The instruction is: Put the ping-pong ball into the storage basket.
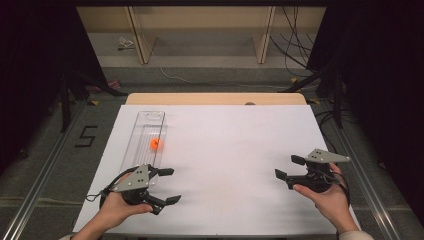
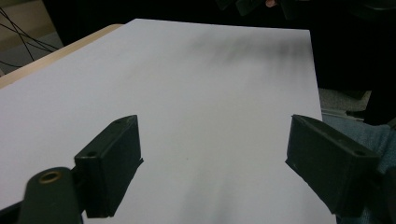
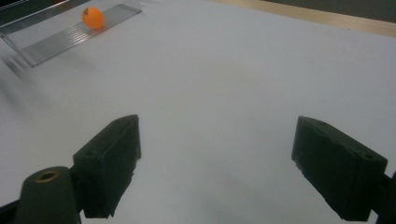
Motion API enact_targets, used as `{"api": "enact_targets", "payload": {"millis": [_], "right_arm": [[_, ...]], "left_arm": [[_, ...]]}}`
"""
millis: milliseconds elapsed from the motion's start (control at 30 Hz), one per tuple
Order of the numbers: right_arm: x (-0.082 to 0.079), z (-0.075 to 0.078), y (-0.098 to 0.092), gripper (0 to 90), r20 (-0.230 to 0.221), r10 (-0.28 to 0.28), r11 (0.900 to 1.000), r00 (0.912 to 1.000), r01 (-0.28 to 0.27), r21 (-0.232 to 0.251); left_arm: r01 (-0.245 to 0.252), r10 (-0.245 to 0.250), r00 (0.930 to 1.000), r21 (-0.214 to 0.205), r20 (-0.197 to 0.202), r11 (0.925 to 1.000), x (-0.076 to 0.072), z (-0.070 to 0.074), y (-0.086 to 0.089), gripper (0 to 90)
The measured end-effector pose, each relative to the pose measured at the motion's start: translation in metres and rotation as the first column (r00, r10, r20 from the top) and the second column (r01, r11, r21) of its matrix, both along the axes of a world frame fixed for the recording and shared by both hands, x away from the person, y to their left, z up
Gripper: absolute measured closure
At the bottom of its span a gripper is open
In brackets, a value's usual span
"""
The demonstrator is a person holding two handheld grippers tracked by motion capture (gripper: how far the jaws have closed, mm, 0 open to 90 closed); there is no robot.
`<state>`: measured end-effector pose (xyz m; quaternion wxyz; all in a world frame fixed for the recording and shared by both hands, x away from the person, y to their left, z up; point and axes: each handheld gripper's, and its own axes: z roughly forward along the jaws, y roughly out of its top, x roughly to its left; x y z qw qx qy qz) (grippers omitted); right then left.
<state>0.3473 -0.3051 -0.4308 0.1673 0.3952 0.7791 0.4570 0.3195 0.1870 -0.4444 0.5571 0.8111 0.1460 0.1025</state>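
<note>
An orange ball (image 1: 156, 144) lies in a long clear ribbed tray (image 1: 143, 131) at the left of the white sheet (image 1: 225, 150). In the right gripper view the ball (image 3: 92, 17) and the tray (image 3: 60, 39) sit far off at the upper left. My left gripper (image 1: 170, 185) is held at the tray's near end, jaws wide apart, nothing between them. At the right side my right gripper (image 1: 289, 167) also stands open and empty, pointing left. Between the spread jaws of the left gripper (image 2: 212, 154) and of the right gripper (image 3: 215, 158) lies bare white sheet.
The white sheet covers a wooden table (image 1: 215, 98) whose far edge shows beyond it. Grey floor with a marked "5" (image 1: 86, 135) lies to the left. Cables (image 1: 295, 45) and wooden shelf legs (image 1: 140, 35) stand behind the table.
</note>
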Motion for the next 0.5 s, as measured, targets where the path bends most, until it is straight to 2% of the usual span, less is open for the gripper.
{"api": "enact_targets", "payload": {"millis": [500], "right_arm": [[-0.0008,-0.0018,-0.0014,16.5,-0.007,0.004,1.0000,1.0000,-0.004,0.003]], "left_arm": [[0.002,-0.002,1.0000,-0.001,0.000,1.0000,0.0001,0.0002,-0.0001,17.3]]}}
